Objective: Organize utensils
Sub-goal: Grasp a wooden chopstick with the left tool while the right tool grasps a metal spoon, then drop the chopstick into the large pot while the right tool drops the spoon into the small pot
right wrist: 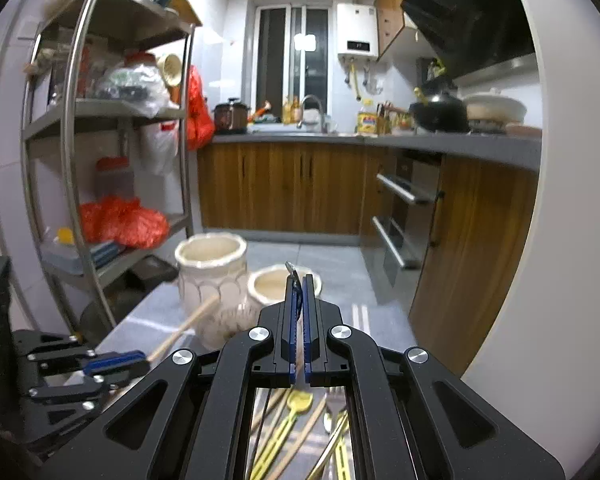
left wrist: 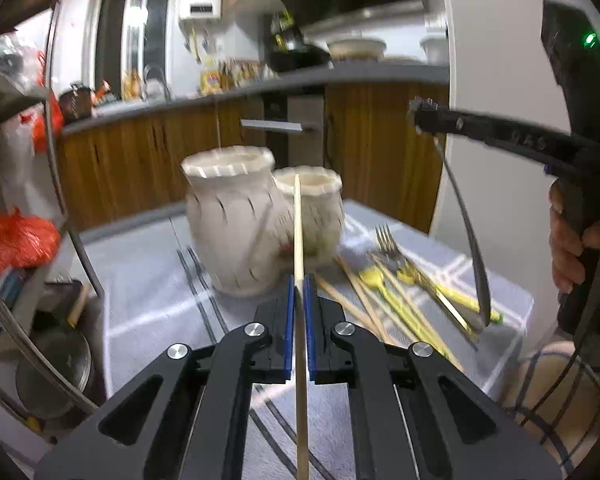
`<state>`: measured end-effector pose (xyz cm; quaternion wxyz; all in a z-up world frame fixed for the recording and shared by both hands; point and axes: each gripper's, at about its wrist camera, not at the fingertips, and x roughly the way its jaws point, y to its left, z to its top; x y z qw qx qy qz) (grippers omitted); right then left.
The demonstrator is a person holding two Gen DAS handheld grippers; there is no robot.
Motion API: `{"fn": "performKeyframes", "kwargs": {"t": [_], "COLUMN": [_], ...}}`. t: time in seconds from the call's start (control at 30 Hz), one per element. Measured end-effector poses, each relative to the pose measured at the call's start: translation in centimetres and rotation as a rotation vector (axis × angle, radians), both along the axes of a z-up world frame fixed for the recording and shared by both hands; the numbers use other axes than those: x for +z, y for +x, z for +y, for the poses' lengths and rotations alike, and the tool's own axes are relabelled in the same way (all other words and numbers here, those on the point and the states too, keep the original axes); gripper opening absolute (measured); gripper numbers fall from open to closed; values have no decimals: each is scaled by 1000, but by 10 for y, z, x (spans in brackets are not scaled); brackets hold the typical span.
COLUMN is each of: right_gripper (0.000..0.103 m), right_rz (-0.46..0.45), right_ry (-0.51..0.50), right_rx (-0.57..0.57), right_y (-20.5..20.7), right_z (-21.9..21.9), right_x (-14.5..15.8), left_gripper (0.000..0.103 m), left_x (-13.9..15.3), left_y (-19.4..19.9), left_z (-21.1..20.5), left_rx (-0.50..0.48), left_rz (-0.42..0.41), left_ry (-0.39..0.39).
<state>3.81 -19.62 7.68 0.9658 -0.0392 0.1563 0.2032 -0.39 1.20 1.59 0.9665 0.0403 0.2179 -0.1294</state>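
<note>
My left gripper (left wrist: 299, 280) is shut on a wooden chopstick (left wrist: 298, 220) that stands upright through its blue pads, above the grey tablecloth. Just beyond stand two white ceramic jars, a tall one (left wrist: 228, 224) and a shorter one (left wrist: 320, 208). My right gripper (left wrist: 418, 114) is raised at the right, shut on a thin dark metal utensil (left wrist: 470, 232) that hangs down over the pile of chopsticks, forks and yellow-handled utensils (left wrist: 400, 276). In the right wrist view the right gripper (right wrist: 297, 280) pinches the utensil's tip (right wrist: 291, 269) in front of the shorter jar (right wrist: 272, 286), with the left gripper (right wrist: 140, 358) and chopstick (right wrist: 184, 328) at lower left.
A metal shelf rack (right wrist: 80, 120) with red bags stands left of the table. Wooden kitchen cabinets (right wrist: 284, 188) under a grey counter lie beyond. A white wall (right wrist: 560, 240) closes the right side. A person's hand (left wrist: 568, 248) grips the right tool. The tablecloth (left wrist: 148, 272) has line markings.
</note>
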Motion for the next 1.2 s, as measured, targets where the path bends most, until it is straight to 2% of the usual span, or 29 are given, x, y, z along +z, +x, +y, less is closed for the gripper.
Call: {"fn": "performKeyframes", "kwargs": {"t": [0.1, 0.23, 0.47, 0.57, 0.67, 0.83, 0.9, 1.07, 1.2], "right_gripper": [3, 3, 3, 3, 3, 3, 3, 3, 3], "right_rz": [-11, -39, -88, -117, -135, -157, -164, -191, -174], "right_ry": [13, 31, 63, 76, 100, 160, 186, 180, 141], "right_rx": [-2, -5, -5, -13, -44, -117, -151, -234, -224], "right_y": [11, 30, 73, 90, 107, 127, 134, 141, 144], "right_z": [1, 4, 19, 28, 32, 31, 28, 31, 35], "right_x": [10, 22, 40, 44, 43, 33, 28, 15, 7], "left_gripper": [5, 5, 5, 5, 5, 5, 5, 5, 5], "left_x": [25, 57, 91, 99, 99, 85, 79, 60, 55], "left_y": [2, 17, 83, 110, 139, 168, 174, 181, 177], "left_z": [10, 20, 37, 37, 37, 34, 32, 23, 21], "left_rx": [2, 16, 7, 12, 29, 93, 121, 184, 177], "left_rz": [-63, -167, -190, -198, -192, -188, -200, -230, -231], "left_ry": [-46, -35, -160, -181, -217, -224, -211, -155, -130]}}
